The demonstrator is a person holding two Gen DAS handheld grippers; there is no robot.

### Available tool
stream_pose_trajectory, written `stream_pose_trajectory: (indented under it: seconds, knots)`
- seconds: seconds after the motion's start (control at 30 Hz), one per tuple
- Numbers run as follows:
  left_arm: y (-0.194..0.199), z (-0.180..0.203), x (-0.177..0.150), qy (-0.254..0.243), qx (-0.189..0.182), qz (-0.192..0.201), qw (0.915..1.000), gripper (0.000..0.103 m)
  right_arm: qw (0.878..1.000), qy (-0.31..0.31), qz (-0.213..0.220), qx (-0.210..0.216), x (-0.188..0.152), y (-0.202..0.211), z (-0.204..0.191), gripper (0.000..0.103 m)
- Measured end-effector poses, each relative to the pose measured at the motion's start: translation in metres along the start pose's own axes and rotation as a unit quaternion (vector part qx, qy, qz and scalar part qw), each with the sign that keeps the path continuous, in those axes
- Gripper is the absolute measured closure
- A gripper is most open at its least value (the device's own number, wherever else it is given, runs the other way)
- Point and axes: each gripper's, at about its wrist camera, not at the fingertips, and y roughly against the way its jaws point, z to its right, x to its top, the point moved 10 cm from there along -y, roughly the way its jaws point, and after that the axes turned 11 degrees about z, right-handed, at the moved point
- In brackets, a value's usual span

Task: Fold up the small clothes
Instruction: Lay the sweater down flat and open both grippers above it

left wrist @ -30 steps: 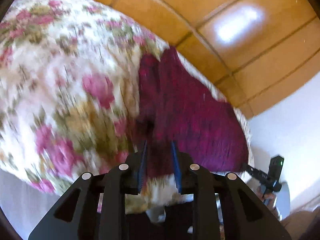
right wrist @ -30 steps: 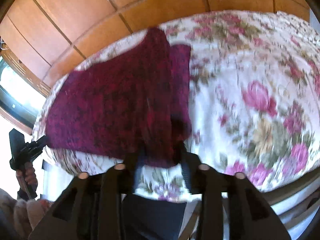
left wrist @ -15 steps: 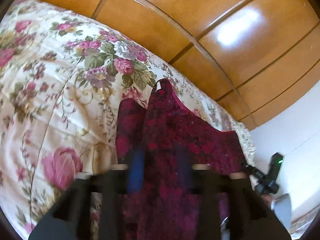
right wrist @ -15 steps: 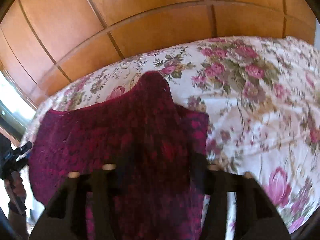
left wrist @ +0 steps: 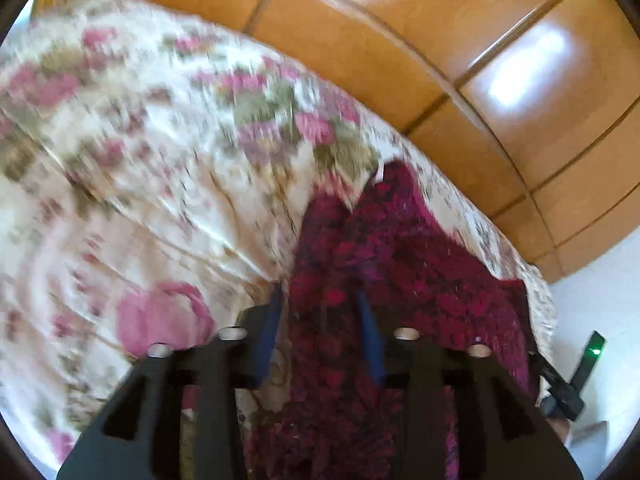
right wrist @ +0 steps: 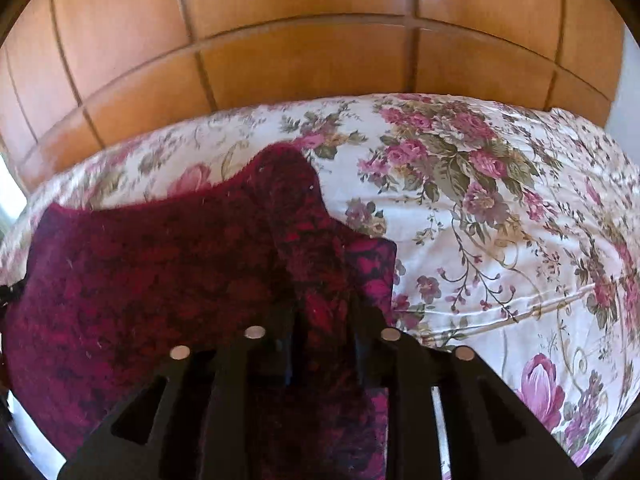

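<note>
Your dark red and magenta patterned knit garment (right wrist: 160, 280) lies spread on the bed, over the cream bedspread printed with pink roses (right wrist: 500, 220), its far edge close to the glossy orange-brown wooden panelled wall (right wrist: 320, 60) behind the bed. One narrow flap is laid over the garment's main body, and beside that flap a brighter magenta layer shows beneath.

I judge the garment to be soft, light and limp: it will sag between two holds, stretch if you pull hard, and cling a little to the bedspread. Take it by the corners or the doubled edge of the flap, one hold for each hand, and lift both together so the fold line stays straight.

Your left claw (left wrist: 320, 300) sits over the garment's edge nearest the roses; its blue-padded fingers (left wrist: 370, 336) have just been opening, cloth lies between them, and they look parted and no longer pinching, though blur makes this uncertain. Your right claw (right wrist: 324, 316) rests on the folded flap; its jaws have just been opening slightly, with cloth between them, and I cannot tell whether they press it.

Beyond the garment's far side in the left view, a hand holds a black device with a green light (left wrist: 576, 376)
</note>
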Motion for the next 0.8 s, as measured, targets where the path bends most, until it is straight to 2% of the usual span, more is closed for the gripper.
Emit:
stream_pose_trajectory:
  seconds: [0.03, 0.07, 0.1, 0.17, 0.23, 0.33, 0.47, 0.6, 0.67, 0.73, 0.8]
  knots:
    - [0.007, 0.003, 0.009, -0.008, 0.005, 0.014, 0.9999, 0.065, 1.000, 0.007, 0.001, -0.004, 0.001, 0.001, 0.001, 0.072]
    - [0.013, 0.007, 0.017, -0.020, 0.013, 0.031, 0.9992, 0.065, 1.000, 0.020, 0.007, -0.019, 0.006, 0.006, 0.001, 0.060]
    - [0.019, 0.011, 0.026, -0.034, 0.020, 0.050, 0.9980, 0.065, 0.999, 0.029, 0.017, -0.029, 0.011, 0.014, 0.000, 0.052]
    - [0.032, 0.029, 0.045, -0.067, 0.022, 0.088, 0.9936, 0.065, 0.998, 0.034, 0.041, -0.028, 0.024, 0.029, -0.009, 0.051]
    - [0.033, 0.050, 0.053, -0.098, 0.010, 0.098, 0.9903, 0.065, 0.997, 0.037, 0.062, -0.012, 0.037, 0.039, -0.026, 0.043]
    - [0.011, 0.076, 0.051, -0.144, 0.003, 0.078, 0.9865, 0.065, 0.996, 0.062, 0.057, 0.041, 0.042, 0.035, -0.071, 0.032]
    - [-0.032, 0.085, 0.037, -0.170, 0.002, 0.034, 0.9849, 0.065, 0.994, 0.102, 0.015, 0.043, 0.031, 0.003, -0.103, 0.029]
    - [-0.064, 0.060, 0.027, -0.157, 0.022, -0.003, 0.9874, 0.065, 0.995, 0.092, -0.032, 0.015, 0.021, -0.040, -0.094, 0.024]
    - [-0.076, 0.048, 0.022, -0.141, 0.024, -0.013, 0.9897, 0.065, 0.996, 0.068, -0.058, 0.016, 0.016, -0.059, -0.087, 0.024]
    - [-0.080, 0.042, 0.020, -0.124, 0.015, -0.006, 0.9922, 0.065, 0.996, 0.067, -0.058, 0.012, 0.017, -0.070, -0.084, 0.023]
    - [-0.080, 0.044, 0.019, -0.133, 0.023, -0.003, 0.9909, 0.065, 0.996, 0.072, -0.055, 0.004, 0.015, -0.079, -0.084, 0.020]
